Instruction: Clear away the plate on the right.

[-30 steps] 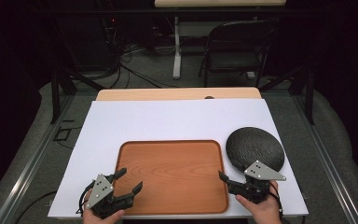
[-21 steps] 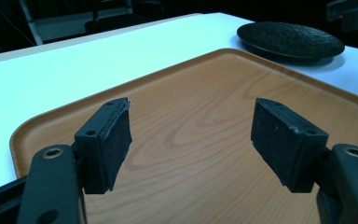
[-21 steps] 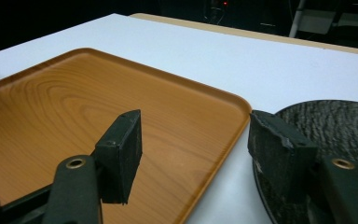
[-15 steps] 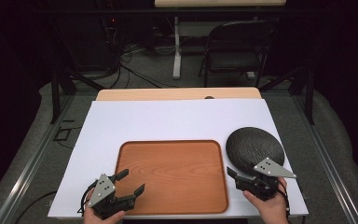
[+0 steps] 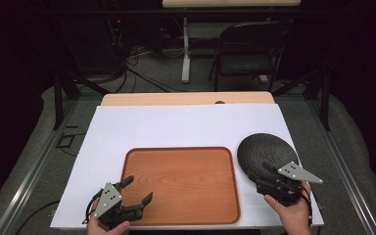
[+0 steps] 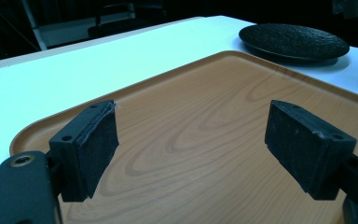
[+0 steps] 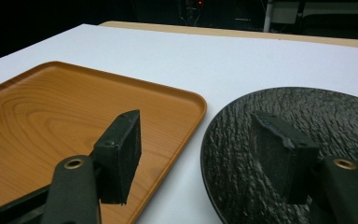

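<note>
The plate sits right of the tray. Our right gripper, open, has slid onto its near rim; the empty left gripper just opened.

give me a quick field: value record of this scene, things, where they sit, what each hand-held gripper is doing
surface: white sheet on a table
tray: wooden, empty, flat on the sheet, near edge
plate: black, textured, empty, right of the tray, not touching it
left hand-held gripper: jaws have just been opening, now wide, nothing between them, over the tray's near left corner
right hand-held gripper: open, empty, at the plate's near edge, one jaw over the plate
</note>
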